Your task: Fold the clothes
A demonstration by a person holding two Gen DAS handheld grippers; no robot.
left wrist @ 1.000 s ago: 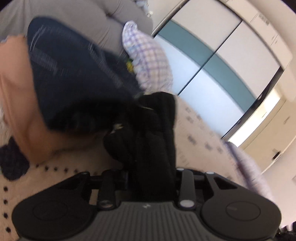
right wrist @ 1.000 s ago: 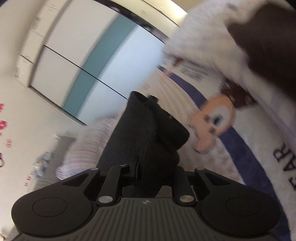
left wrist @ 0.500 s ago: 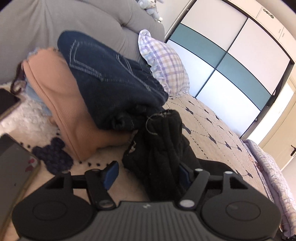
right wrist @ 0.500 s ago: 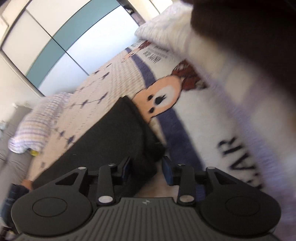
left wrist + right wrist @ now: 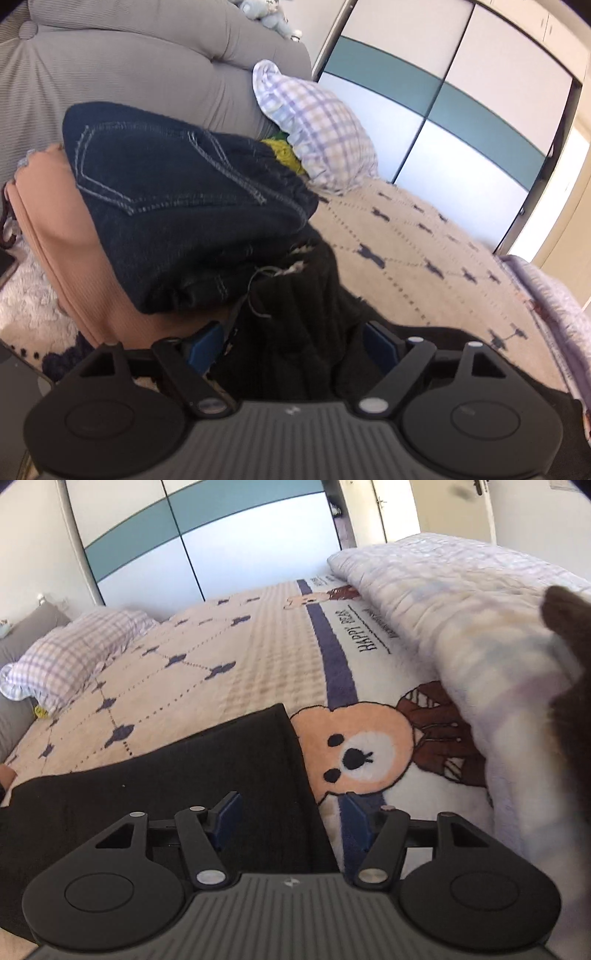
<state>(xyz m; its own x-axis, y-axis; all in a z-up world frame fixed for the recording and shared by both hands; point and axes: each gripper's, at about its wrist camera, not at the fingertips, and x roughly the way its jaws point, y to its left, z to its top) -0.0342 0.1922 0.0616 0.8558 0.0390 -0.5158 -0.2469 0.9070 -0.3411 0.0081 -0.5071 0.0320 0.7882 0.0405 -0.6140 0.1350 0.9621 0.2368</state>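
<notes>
Garment: black knit (image 5: 295,332) lies on the bed (image 5: 258,657), bunched against folded jeans (image 5: 177,214) atop a peach top (image 5: 59,236).
Left gripper (image 5: 293,345): spread around the bunch.
Right gripper (image 5: 291,821): spread over the garment's flat edge; a second ago both pinched it aloft.
Beyond: checked pillow (image 5: 317,133).

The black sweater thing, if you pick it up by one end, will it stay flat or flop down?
Probably flop. The black garment bunches in soft folds between the open left gripper, so it looks limp, not stiff. Its knit looks thick, so likely a bit heavy. It lies flat under the open right gripper, so it shouldn't roll.
</notes>
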